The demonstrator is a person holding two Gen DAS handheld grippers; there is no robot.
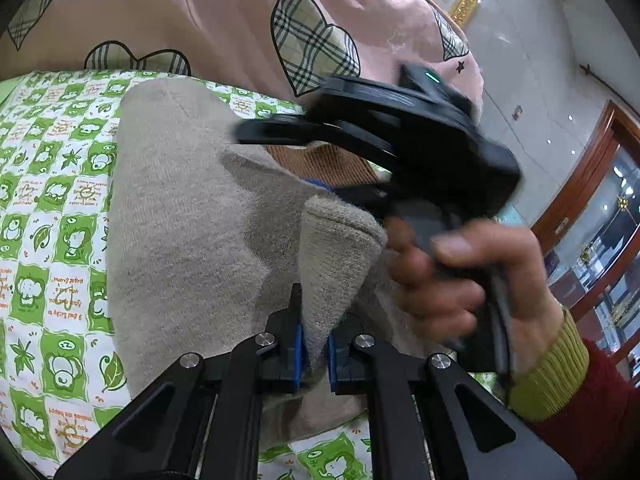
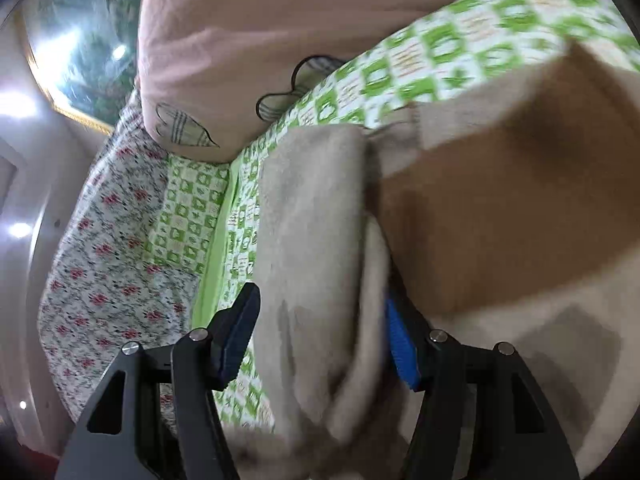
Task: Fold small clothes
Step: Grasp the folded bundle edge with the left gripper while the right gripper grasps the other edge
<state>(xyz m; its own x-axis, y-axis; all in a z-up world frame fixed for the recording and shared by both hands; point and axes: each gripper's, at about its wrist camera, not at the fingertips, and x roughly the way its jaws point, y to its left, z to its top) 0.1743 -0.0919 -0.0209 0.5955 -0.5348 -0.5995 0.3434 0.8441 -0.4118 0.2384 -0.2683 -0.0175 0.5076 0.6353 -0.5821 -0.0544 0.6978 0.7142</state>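
A small beige knit garment with a brown panel lies on a green-and-white patterned sheet. My left gripper is shut on a raised fold of the beige knit. The right gripper, held by a hand, is just beyond that fold in the left wrist view. In the right wrist view my right gripper has its jaws wide apart around a beige fold, with the brown part to the right. The view is blurred.
A pink quilt with plaid hearts lies behind the garment. A floral sheet hangs at the bed's edge on the left of the right wrist view. A wooden cabinet and a framed picture stand beyond.
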